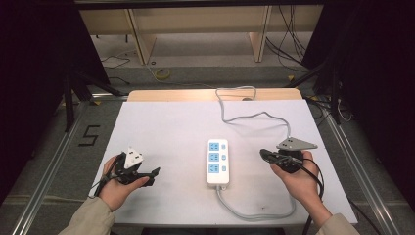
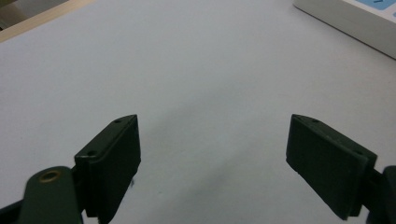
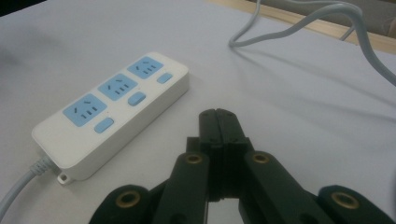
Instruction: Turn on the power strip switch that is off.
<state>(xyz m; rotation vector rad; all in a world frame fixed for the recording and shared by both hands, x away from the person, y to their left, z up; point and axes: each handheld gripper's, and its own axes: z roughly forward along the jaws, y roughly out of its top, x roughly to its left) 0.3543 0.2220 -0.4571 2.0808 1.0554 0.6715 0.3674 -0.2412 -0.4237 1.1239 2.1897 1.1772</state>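
Left tongs point(image 1: 155, 172) gape, right tongs point(image 1: 263, 153) clenched empty, power strip point(image 1: 217, 161) lying between them.

Counter point(image 1: 161, 127): white sheet over the top, pale wood edge showing along the far side | power strip point(image 1: 217, 162) lying flat near the middle, three blue sockets facing up | its grey cable point(image 1: 254, 211) looping across the near edge and around the right side.

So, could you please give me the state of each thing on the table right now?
Left gripper: open, fingers wide apart, holding nothing.
Right gripper: shut, fingers pressed together, holding nothing.
Power strip: flat on the table, all three sockets vacant.
Power strip cable: loose, trailing off the table's far edge.
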